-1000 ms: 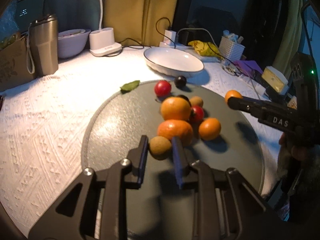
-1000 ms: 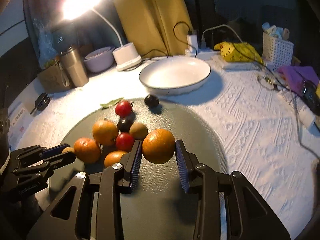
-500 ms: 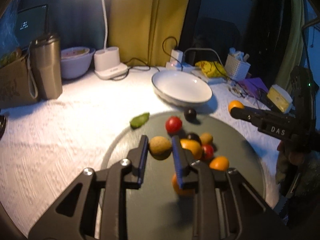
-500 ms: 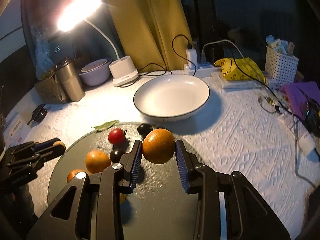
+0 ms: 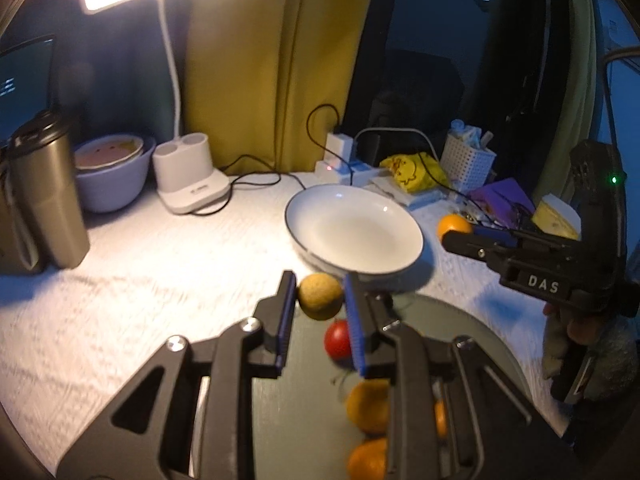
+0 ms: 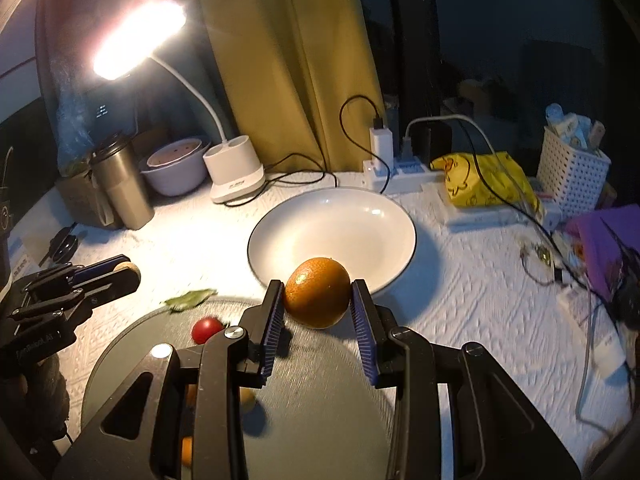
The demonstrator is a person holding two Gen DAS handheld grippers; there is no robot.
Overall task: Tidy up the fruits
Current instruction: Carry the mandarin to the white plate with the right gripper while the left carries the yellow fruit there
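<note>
1. Left wrist view: the left gripper [image 5: 320,300] holds a brown kiwi [image 5: 320,296] clamped between its two blue-padded fingers, raised above the near rim of the white bowl [image 5: 354,232].
2. Right wrist view: the right gripper [image 6: 318,300] holds an orange [image 6: 317,292] clamped between its fingers, raised just in front of the white bowl's near rim.
3. The white bowl rests on the white tablecloth [image 5: 160,264], just beyond the round dark mat [image 6: 320,400].
4. On the dark mat lie a red tomato [image 5: 338,338] and several oranges [image 5: 368,406], partly hidden behind the left gripper's fingers.
5. A green leaf [image 6: 188,299] lies at the mat's far edge.
6. A lit desk lamp [image 6: 236,176], a steel tumbler [image 5: 44,200] and a lilac bowl [image 5: 112,180] stand at the back of the table.
</note>
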